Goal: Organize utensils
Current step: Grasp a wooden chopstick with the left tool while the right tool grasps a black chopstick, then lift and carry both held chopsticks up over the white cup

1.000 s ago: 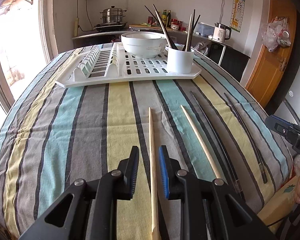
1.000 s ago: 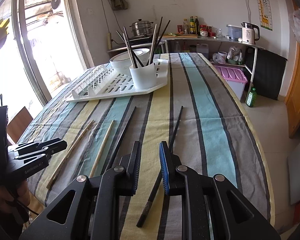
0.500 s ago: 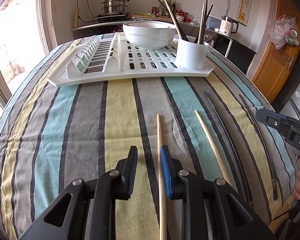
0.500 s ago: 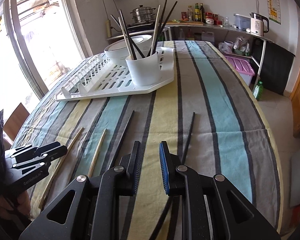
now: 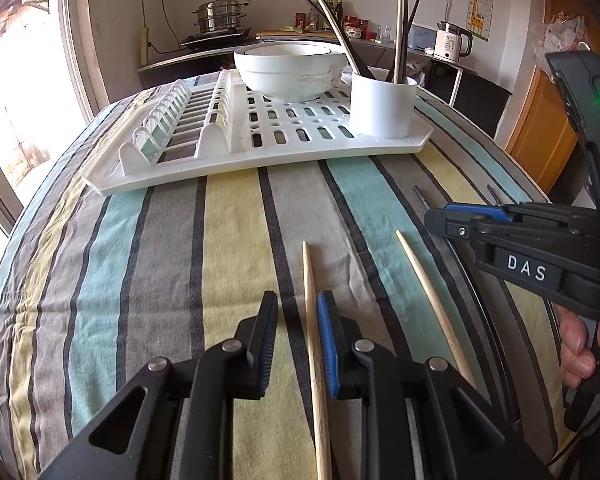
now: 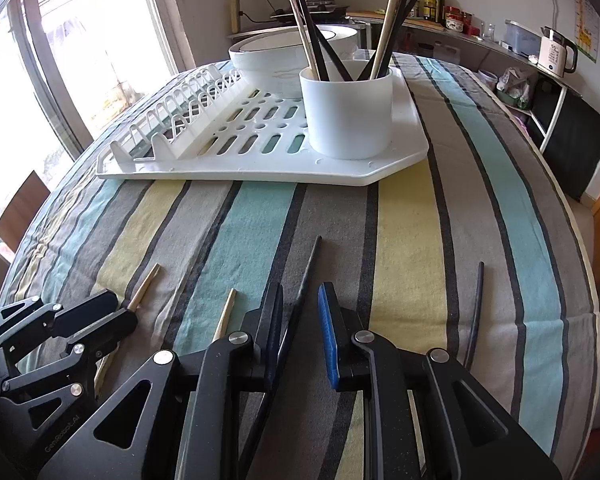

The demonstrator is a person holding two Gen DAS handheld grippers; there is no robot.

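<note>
In the left wrist view my left gripper (image 5: 297,314) is low over the striped tablecloth. Its jaws are closing, with a pale wooden chopstick (image 5: 311,300) lying between them, close to the blue pad and with a gap on the other side. A second wooden chopstick (image 5: 430,300) lies to its right. My right gripper (image 6: 302,306) is open over a black chopstick (image 6: 310,264) that runs between its fingers untouched. Another black chopstick (image 6: 477,308) lies further right. A white cup (image 6: 348,114) holding several chopsticks stands on the white drying rack (image 6: 404,160).
A white bowl (image 5: 290,70) sits on the rack behind the cup. The right gripper (image 5: 438,219), with a hand on its grip, hangs at the right of the left wrist view. The left gripper (image 6: 116,314) shows at lower left beside the wooden chopsticks (image 6: 225,314). The table edge drops off at the right.
Both grippers have moved forward toward the rack and lower. The right one has shifted left, from the right-hand black chopstick to the left-hand one. The left one stays astride the same wooden chopstick.
</note>
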